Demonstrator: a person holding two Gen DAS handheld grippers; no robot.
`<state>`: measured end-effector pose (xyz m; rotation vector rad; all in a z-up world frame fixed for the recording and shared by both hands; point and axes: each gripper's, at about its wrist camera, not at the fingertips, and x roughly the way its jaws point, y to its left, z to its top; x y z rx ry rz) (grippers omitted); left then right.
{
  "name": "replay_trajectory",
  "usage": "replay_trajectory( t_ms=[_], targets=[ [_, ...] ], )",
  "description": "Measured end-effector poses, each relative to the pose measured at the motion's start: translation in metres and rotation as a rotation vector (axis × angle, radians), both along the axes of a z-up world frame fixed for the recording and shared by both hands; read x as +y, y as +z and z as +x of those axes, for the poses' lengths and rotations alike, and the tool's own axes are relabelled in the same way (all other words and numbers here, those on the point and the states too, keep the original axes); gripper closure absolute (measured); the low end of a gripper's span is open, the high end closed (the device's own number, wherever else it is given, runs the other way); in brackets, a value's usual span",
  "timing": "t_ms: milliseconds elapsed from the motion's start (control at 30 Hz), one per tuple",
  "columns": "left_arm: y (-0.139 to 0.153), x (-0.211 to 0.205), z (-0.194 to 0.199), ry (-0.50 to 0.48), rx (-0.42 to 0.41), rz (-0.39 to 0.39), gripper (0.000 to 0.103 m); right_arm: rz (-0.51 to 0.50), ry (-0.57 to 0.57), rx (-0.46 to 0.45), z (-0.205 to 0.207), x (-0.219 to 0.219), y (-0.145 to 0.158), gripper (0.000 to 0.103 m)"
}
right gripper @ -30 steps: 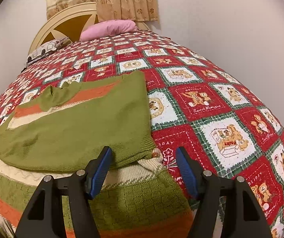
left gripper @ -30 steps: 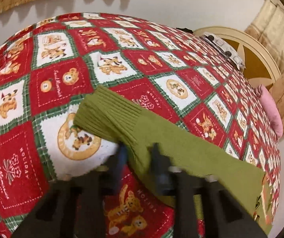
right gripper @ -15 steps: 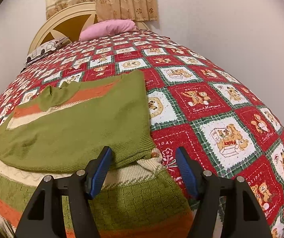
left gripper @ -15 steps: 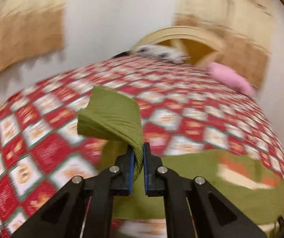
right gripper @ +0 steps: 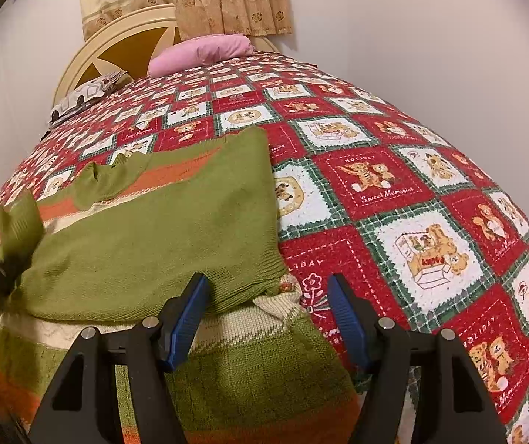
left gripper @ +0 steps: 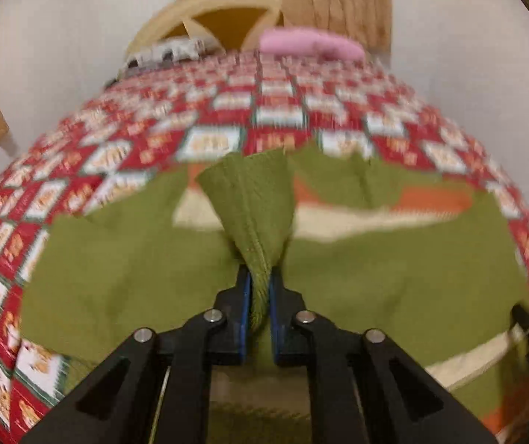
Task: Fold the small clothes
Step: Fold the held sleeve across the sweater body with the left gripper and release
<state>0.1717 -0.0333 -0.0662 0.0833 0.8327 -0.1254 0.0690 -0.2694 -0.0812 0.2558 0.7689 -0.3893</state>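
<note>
Left claw (left gripper: 259, 292) pinches sleeve (left gripper: 253, 199) above sweater (right gripper: 161, 229); right claw (right gripper: 264, 318) gapes at hem.

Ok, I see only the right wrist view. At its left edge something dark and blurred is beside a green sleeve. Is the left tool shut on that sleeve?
Observer: Yes. The left tool is shut on the sleeve, and the knit is pinched between both pads.
Operator: And how does the sleeve lie?
Observer: It does not lie. It stands up from the tool, raised off the sweater, and its cuff end fans out toward the pink pillow.
</note>
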Motion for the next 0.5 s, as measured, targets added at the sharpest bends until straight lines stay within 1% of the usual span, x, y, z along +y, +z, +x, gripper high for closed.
replay_trajectory(
  t_ms=[33, 100, 167, 200, 233, 267, 333, 367, 433, 500],
  targets=[
    [-0.002, 0.007, -0.001, -0.009, 0.029, -0.023, 0.085, 0.002, 0.0, 0.0, 0.0, 0.0, 0.0, 0.036],
    [0.003, 0.017, -0.011, -0.02, 0.035, -0.064, 0.07, 0.003, -0.002, -0.001, 0.0, -0.001, 0.0, 0.036],
    [0.015, 0.039, -0.029, -0.01, 0.012, -0.113, 0.022, 0.001, -0.006, -0.007, -0.001, -0.001, 0.001, 0.036],
    [0.02, 0.05, -0.039, 0.011, -0.017, -0.123, 0.017, 0.002, -0.007, -0.01, -0.002, -0.001, 0.001, 0.036],
    [0.024, 0.064, -0.048, 0.041, -0.05, -0.129, 0.014, 0.003, -0.008, -0.016, -0.003, -0.001, 0.002, 0.036],
    [0.028, 0.081, -0.058, 0.077, -0.074, -0.134, 0.015, 0.005, -0.007, -0.019, -0.003, -0.002, 0.003, 0.036],
    [0.025, 0.107, -0.068, 0.134, -0.079, -0.152, 0.015, 0.013, -0.007, -0.013, -0.003, -0.002, 0.006, 0.036],
    [0.021, 0.12, -0.071, 0.167, -0.078, -0.155, 0.014, 0.013, -0.011, -0.017, -0.003, 0.001, 0.013, 0.036],
    [0.008, 0.134, -0.072, 0.212, -0.068, -0.154, 0.014, 0.058, 0.01, -0.08, -0.007, 0.009, 0.028, 0.036],
    [-0.012, 0.14, -0.069, 0.247, -0.013, -0.179, 0.018, 0.14, 0.073, -0.163, -0.005, 0.03, 0.048, 0.036]
  ],
)
